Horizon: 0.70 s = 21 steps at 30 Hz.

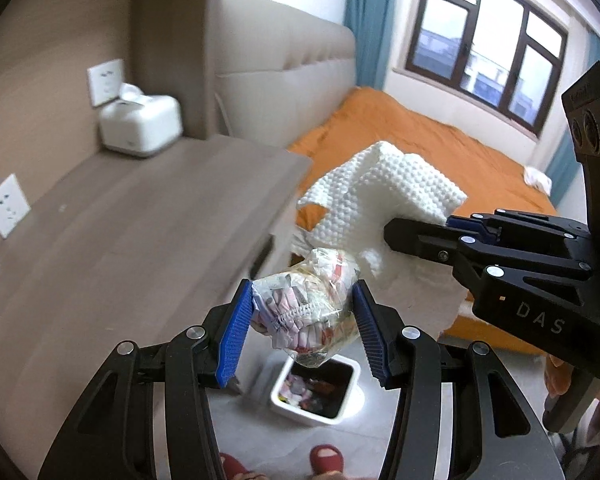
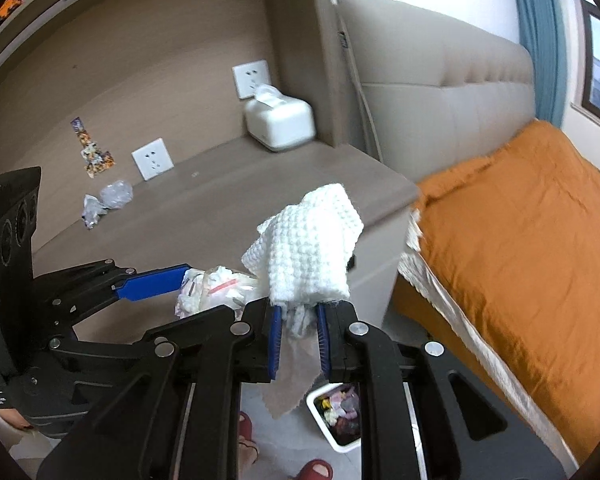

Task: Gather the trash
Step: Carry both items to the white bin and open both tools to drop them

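Crumpled plastic scraps (image 2: 108, 200) only in right view; both hand-held grippers pinching trash.

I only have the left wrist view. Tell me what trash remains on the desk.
Observer: Crumpled clear plastic and a small foil wrapper lie on the desk, by the lower wall socket.
Operator: Report the right grip.
Observer: The right hand-held gripper is shut on the white paper towel; a tail hangs below.
Operator: Describe the wall there.
Observer: A colourful sticker strip is beside that socket.
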Each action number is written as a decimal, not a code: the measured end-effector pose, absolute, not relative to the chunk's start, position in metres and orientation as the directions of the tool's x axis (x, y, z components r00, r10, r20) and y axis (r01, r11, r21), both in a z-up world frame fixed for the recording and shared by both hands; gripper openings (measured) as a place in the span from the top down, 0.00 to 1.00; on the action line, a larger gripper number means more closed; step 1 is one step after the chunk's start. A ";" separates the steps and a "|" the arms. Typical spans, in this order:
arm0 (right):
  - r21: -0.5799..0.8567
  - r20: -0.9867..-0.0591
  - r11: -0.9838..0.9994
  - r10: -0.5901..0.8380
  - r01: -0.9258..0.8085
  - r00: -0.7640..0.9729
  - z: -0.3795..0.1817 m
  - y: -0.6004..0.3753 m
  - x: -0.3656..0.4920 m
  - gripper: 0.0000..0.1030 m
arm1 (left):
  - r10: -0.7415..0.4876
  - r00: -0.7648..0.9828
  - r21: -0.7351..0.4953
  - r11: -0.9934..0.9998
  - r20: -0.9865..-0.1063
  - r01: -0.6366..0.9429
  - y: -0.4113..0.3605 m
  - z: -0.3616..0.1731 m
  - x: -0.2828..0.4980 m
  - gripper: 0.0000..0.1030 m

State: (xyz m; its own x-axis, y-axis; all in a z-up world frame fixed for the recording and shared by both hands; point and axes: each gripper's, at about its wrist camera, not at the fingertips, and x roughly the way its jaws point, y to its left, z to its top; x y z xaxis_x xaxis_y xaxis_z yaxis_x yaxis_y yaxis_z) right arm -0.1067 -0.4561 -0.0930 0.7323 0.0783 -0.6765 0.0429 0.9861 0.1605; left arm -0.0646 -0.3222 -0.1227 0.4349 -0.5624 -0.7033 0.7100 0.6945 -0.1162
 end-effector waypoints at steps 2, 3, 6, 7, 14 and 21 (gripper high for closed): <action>0.167 -0.684 0.984 0.069 0.064 0.726 -0.099 -0.464 -0.113 0.84 | -0.564 0.418 -0.120 0.684 -0.712 0.720 -0.331 -0.127 -0.069 0.51; 0.171 -0.689 0.983 0.065 0.075 0.722 -0.102 -0.468 -0.117 0.84 | -0.565 0.402 -0.123 0.674 -0.721 0.728 -0.336 -0.132 -0.070 0.51; 0.181 -0.703 0.978 0.057 0.101 0.709 -0.111 -0.477 -0.124 0.84 | -0.561 0.370 -0.120 0.652 -0.740 0.748 -0.348 -0.143 -0.073 0.52; 0.183 -0.710 0.977 0.052 0.113 0.703 -0.115 -0.481 -0.127 0.84 | -0.559 0.360 -0.119 0.645 -0.746 0.755 -0.352 -0.146 -0.074 0.51; 0.209 -0.748 0.963 0.044 0.172 0.663 -0.146 -0.497 -0.134 0.84 | -0.540 0.305 -0.121 0.616 -0.784 0.779 -0.377 -0.173 -0.074 0.51; 0.225 -0.787 0.953 0.057 0.201 0.614 -0.192 -0.504 -0.126 0.84 | -0.507 0.238 -0.147 0.607 -0.828 0.781 -0.393 -0.227 -0.065 0.51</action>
